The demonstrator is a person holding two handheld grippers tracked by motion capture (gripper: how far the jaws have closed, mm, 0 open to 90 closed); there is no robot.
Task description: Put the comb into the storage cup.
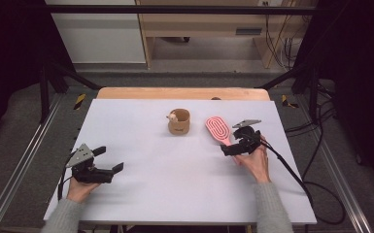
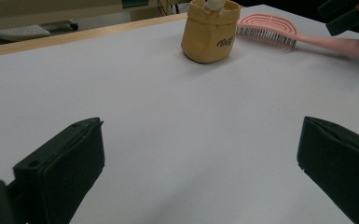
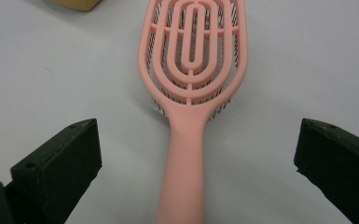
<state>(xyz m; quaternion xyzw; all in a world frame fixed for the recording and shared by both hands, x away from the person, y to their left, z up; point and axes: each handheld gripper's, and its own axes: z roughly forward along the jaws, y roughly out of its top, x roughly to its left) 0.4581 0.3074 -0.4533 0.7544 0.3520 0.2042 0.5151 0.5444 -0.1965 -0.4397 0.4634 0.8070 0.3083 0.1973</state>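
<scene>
A pink vented hairbrush (image 1: 218,128) (image 2: 270,25) (image 3: 193,56) lies bristles down on the white table, right of centre. My right gripper (image 1: 233,141) (image 3: 198,163) stands open at the brush's handle end. The handle runs between its two black jaws with a wide gap on each side, so neither pad touches it. My left gripper (image 1: 110,159) (image 2: 198,163) rests near the table's left front, open, with bare table between its jaws. A small tan cup (image 1: 179,122) (image 2: 210,32) stands upright at mid table, left of the brush head, with something small and white in it.
The white table top (image 1: 175,174) has a wooden strip (image 1: 182,93) along its far edge. Black frame posts stand at both sides. A cable (image 1: 291,170) trails from the right gripper off the table's right edge. The right gripper (image 2: 349,14) also appears far off in the left gripper view.
</scene>
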